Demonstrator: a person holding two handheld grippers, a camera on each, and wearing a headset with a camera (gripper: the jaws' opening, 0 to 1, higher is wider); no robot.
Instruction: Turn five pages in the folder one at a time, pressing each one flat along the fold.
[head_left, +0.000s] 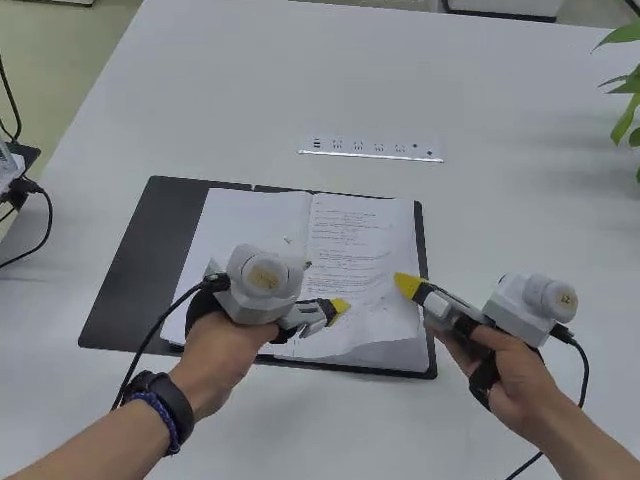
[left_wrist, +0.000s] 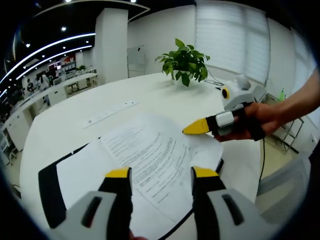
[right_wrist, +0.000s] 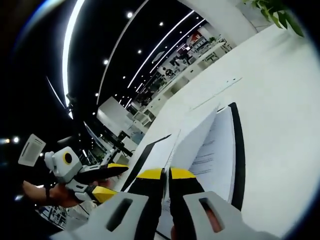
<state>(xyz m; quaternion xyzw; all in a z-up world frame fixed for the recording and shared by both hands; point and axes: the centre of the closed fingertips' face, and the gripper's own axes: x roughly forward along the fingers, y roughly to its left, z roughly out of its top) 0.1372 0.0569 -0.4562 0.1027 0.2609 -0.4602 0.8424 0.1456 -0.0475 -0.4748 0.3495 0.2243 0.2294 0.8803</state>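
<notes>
The black folder lies open on the white table, with a blank sheet on its left and a printed page on its right. My right gripper is at that page's right edge, jaws shut on it. In the right gripper view the pinched page rises from my shut right gripper. My left gripper hovers open over the folder's near edge by the fold. The left gripper view shows my left gripper open over the printed page, with the right gripper beyond.
A flush power strip lies in the table beyond the folder. Plant leaves reach in at the far right. A black cable hangs off the table's left edge. Bare table surrounds the folder.
</notes>
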